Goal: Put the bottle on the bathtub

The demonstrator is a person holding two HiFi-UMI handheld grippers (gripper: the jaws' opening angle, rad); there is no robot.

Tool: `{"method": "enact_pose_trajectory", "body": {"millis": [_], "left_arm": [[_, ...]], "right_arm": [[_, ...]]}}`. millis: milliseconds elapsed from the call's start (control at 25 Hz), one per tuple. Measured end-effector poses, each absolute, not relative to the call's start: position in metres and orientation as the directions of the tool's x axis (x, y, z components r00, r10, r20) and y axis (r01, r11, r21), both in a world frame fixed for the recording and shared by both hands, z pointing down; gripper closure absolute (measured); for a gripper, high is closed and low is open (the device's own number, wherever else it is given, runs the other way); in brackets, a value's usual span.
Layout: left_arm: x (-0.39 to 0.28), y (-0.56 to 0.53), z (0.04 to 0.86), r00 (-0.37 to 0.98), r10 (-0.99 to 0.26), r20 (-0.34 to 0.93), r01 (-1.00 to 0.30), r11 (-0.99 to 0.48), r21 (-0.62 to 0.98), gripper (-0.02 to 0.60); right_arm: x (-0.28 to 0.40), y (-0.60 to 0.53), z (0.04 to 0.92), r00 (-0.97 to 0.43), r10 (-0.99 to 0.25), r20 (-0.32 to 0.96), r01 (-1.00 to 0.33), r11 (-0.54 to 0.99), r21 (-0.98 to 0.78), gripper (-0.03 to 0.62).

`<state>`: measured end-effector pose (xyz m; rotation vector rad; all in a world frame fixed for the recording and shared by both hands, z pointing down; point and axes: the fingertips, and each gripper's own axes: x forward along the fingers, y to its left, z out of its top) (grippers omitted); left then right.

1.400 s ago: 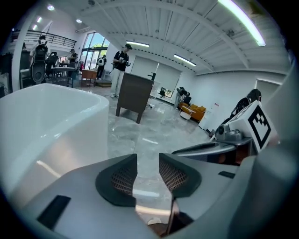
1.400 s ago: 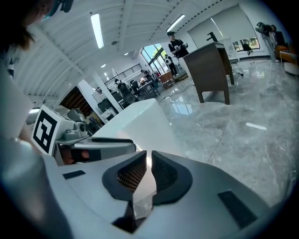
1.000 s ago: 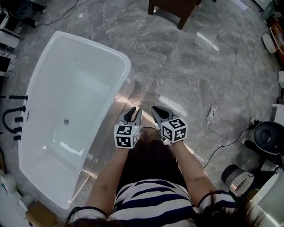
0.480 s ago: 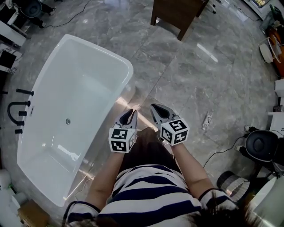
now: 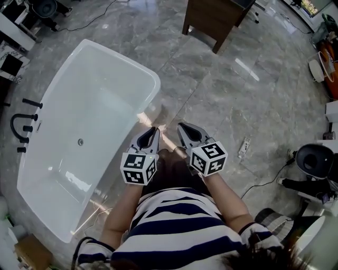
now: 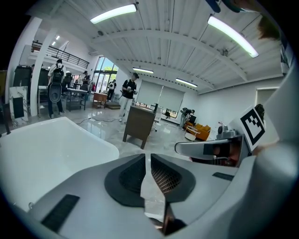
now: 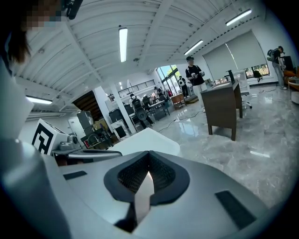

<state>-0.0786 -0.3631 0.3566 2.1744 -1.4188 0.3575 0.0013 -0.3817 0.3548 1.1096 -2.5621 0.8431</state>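
A white, glossy, freestanding bathtub (image 5: 90, 113) is seen standing on a grey marble-patterned tiled floor (image 5: 259, 100), and a small round metal drain (image 5: 80, 142) is set in its bottom. A curved black tap fitting (image 5: 20, 128) is mounted on the floor along one long side of the bathtub. Off the opposite long side, near one rounded corner, two hand-held grippers are held side by side above the floor by a person in a navy-and-white striped top (image 5: 179, 227).

The left hand-held gripper (image 5: 153, 129) is the one nearer the bathtub. Its jaws are drawn almost together, only a thin slit is left at the tips, and nothing is gripped between them. The right hand-held gripper (image 5: 182, 126) is held just beyond it, farther from the bathtub. Its jaw tips are pressed together and nothing is held in them either.

A dark brown wooden cabinet (image 5: 216, 16) is placed well apart from the bathtub's rounded end. A white power strip (image 5: 243, 149) is laid on the floor beyond the grippers, away from the bathtub.
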Motion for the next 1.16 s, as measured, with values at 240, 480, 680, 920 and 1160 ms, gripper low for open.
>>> {"method": "enact_pose_trajectory", "body": {"millis": [240, 480, 680, 920, 1160], "left_arm": [[-0.083, -0.36, 0.344, 0.401, -0.785, 0.473, -0.915, -0.314, 0.254, 0.534], [-0.087, -0.352, 0.337, 0.394, -0.792, 0.467, -0.917, -0.305, 0.258, 0.534], [-0.088, -0.345, 0.336, 0.387, -0.792, 0.472, -0.92, -0.297, 0.256, 0.534], [-0.096, -0.338, 0.338, 0.368, -0.796, 0.481, -0.927, -0.275, 0.254, 0.534], [-0.104, -0.331, 0.344, 0.351, -0.797, 0.492, -0.934, -0.258, 0.249, 0.534]], "right_arm": [[0.004, -0.377, 0.346, -0.684, -0.598, 0.417, -0.729, 0.551, -0.406, 0.568], [0.001, -0.37, 0.344, -0.686, -0.59, 0.425, -0.728, 0.56, -0.396, 0.568], [0.002, -0.364, 0.344, -0.689, -0.584, 0.43, -0.725, 0.565, -0.394, 0.568], [-0.001, -0.358, 0.345, -0.694, -0.575, 0.434, -0.72, 0.56, -0.41, 0.568], [-0.008, -0.353, 0.35, -0.695, -0.568, 0.441, -0.719, 0.565, -0.406, 0.568]]}}
